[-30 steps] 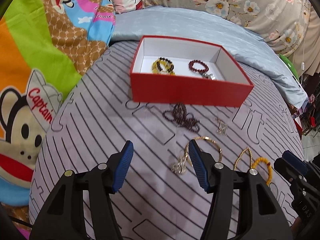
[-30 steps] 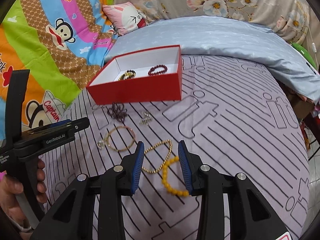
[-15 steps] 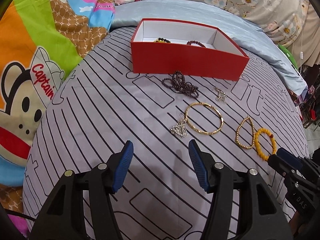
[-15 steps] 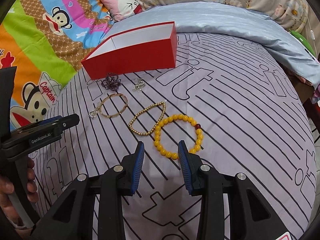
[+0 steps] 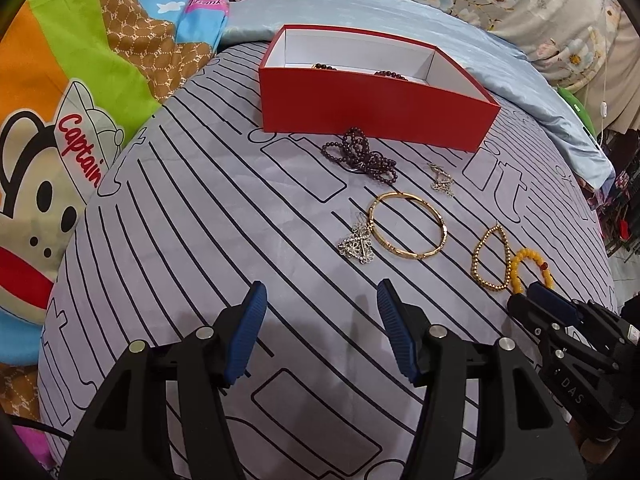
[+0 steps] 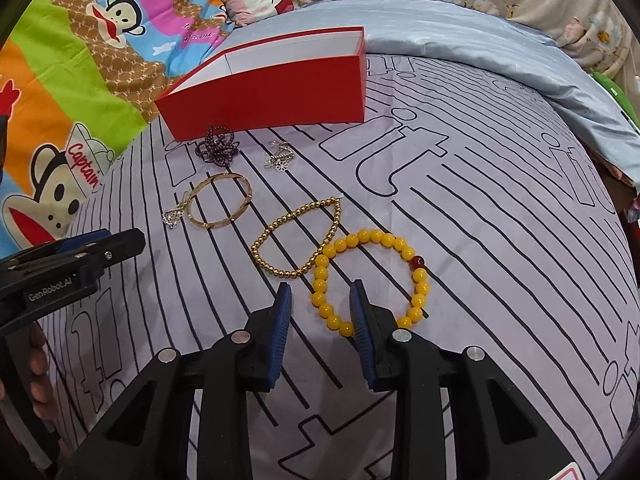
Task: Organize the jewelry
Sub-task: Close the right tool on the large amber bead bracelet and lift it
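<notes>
Striped bedsheet (image 5: 200, 240): two bracelets sit in the red box (image 5: 372, 108), six pieces remain. My right gripper (image 6: 320, 312) is closing around the yellow bead bracelet (image 6: 372, 276); my left gripper (image 5: 320, 320) hangs wide, empty.

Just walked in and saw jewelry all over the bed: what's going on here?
A person with two handheld grippers is sorting jewelry into the red box. The right gripper is closing around the near side of the yellow bracelet, not yet gripping. The left gripper hangs open and empty. Five other pieces lie loose.
</notes>
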The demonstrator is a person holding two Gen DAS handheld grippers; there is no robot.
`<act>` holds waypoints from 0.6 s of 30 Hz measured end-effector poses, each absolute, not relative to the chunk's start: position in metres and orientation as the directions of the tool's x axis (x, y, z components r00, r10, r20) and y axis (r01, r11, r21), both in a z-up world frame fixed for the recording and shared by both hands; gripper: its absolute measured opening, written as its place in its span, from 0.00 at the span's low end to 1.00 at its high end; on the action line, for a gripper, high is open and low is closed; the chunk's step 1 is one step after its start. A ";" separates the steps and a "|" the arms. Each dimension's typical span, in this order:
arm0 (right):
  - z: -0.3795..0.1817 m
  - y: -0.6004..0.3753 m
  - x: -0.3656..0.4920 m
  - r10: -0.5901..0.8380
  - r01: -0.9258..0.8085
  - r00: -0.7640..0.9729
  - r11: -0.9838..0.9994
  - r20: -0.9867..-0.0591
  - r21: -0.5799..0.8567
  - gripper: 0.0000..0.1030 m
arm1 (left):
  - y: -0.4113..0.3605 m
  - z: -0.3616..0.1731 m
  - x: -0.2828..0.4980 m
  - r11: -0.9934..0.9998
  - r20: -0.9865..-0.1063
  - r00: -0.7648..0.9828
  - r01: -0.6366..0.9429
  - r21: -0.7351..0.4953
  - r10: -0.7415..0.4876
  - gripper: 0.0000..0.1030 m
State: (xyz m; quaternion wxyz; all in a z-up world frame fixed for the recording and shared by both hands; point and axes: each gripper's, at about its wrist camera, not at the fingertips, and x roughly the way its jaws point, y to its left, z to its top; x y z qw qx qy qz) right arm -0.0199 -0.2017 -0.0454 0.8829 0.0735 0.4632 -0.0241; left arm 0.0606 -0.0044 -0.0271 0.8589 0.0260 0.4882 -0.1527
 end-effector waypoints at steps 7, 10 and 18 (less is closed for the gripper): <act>-0.046 -0.200 -0.017 0.001 0.109 0.568 0.991 -0.823 0.076 0.09 | -0.001 -0.029 0.069 0.955 -0.852 0.464 0.268 -0.126 -0.242 0.53; -0.046 -0.203 -0.018 0.015 0.115 0.567 0.989 -0.823 0.097 0.07 | -0.001 -0.028 0.072 0.956 -0.851 0.466 0.262 -0.131 -0.244 0.53; -0.033 -0.203 -0.020 0.034 0.116 0.593 0.985 -0.804 0.127 0.07 | -0.004 -0.024 0.081 0.957 -0.845 0.474 0.257 -0.138 -0.249 0.53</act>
